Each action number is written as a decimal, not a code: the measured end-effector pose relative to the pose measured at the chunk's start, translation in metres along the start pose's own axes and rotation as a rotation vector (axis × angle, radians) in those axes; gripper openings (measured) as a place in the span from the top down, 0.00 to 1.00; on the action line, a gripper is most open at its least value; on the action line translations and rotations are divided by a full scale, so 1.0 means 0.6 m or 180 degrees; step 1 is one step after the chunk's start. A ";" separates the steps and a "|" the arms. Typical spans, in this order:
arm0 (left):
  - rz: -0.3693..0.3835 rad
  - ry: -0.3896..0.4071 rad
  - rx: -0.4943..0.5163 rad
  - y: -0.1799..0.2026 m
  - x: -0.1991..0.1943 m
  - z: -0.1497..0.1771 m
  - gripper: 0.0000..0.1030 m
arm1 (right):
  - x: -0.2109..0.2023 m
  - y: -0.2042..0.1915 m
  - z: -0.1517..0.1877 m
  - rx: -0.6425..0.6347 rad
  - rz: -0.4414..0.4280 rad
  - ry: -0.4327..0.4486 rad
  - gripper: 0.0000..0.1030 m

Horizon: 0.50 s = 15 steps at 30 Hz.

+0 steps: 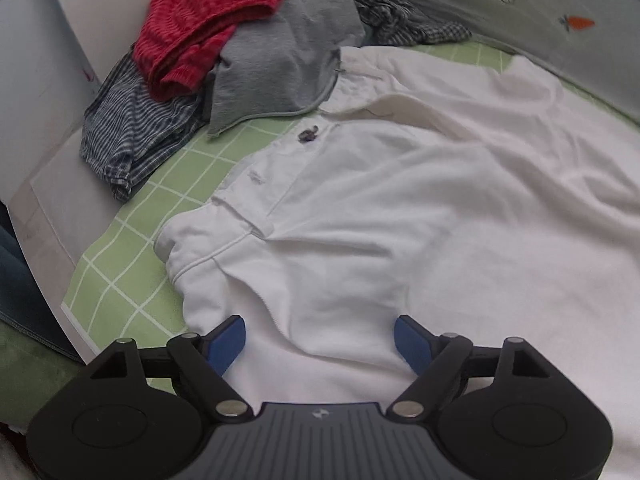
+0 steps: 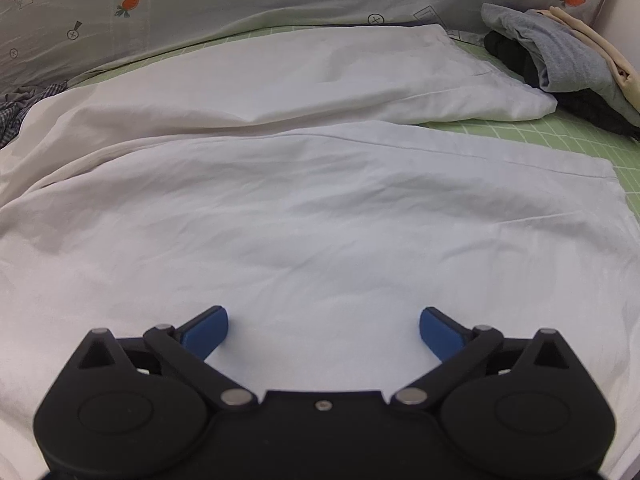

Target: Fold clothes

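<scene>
Now white trousers (image 1: 400,208) lie spread on the green checked sheet (image 1: 132,248).
Left gripper (image 1: 320,336) and right gripper (image 2: 324,326) hover above them, fingers apart, holding nothing.

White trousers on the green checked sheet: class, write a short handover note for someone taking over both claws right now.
Left claw: open, holding nothing, poised over the waistband end of the white trousers.
Right claw: open, holding nothing, over the near leg.
Things: the trousers lie spread on the green checked sheet, legs side by side, no fold visible yet. Unfolded pile beyond the waistband; stacked clothes past the leg ends.
Done: trousers laid out.
Left: likely fold one leg over the other, fold lengthwise, stack, then start on the pile.
</scene>
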State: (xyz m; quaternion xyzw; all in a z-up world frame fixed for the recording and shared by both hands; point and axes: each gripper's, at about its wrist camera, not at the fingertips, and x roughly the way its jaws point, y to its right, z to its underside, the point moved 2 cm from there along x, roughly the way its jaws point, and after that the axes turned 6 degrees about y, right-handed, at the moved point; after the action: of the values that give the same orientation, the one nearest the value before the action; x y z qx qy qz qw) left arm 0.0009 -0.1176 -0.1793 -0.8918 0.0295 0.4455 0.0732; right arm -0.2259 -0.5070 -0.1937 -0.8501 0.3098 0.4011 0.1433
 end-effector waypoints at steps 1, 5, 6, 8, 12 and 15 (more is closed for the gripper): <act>-0.0004 0.0004 -0.0001 -0.002 -0.001 0.003 0.19 | -0.001 0.001 0.003 -0.0018 -0.0013 0.0006 0.00; 0.0030 -0.0014 -0.0055 -0.009 -0.002 0.007 0.17 | -0.008 0.006 0.011 -0.0071 -0.0058 -0.0017 0.00; 0.0020 -0.0012 -0.0038 -0.008 -0.003 0.008 0.17 | -0.009 0.007 0.013 -0.0085 -0.0068 -0.0019 0.00; -0.0003 -0.0022 -0.0042 -0.007 -0.005 0.009 0.16 | -0.013 0.009 0.018 -0.0114 -0.0091 -0.0019 0.00; -0.0085 -0.0044 -0.0073 -0.006 -0.011 0.017 0.12 | -0.022 0.014 0.029 -0.0179 -0.0143 -0.0022 0.00; -0.0112 -0.0076 -0.0122 -0.011 -0.016 0.024 0.10 | -0.030 0.019 0.038 -0.0207 -0.0163 -0.0036 0.00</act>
State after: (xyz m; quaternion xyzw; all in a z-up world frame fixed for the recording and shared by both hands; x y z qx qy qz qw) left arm -0.0152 -0.1091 -0.1797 -0.8880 0.0044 0.4553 0.0642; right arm -0.2556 -0.4969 -0.1942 -0.8597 0.2739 0.4119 0.1276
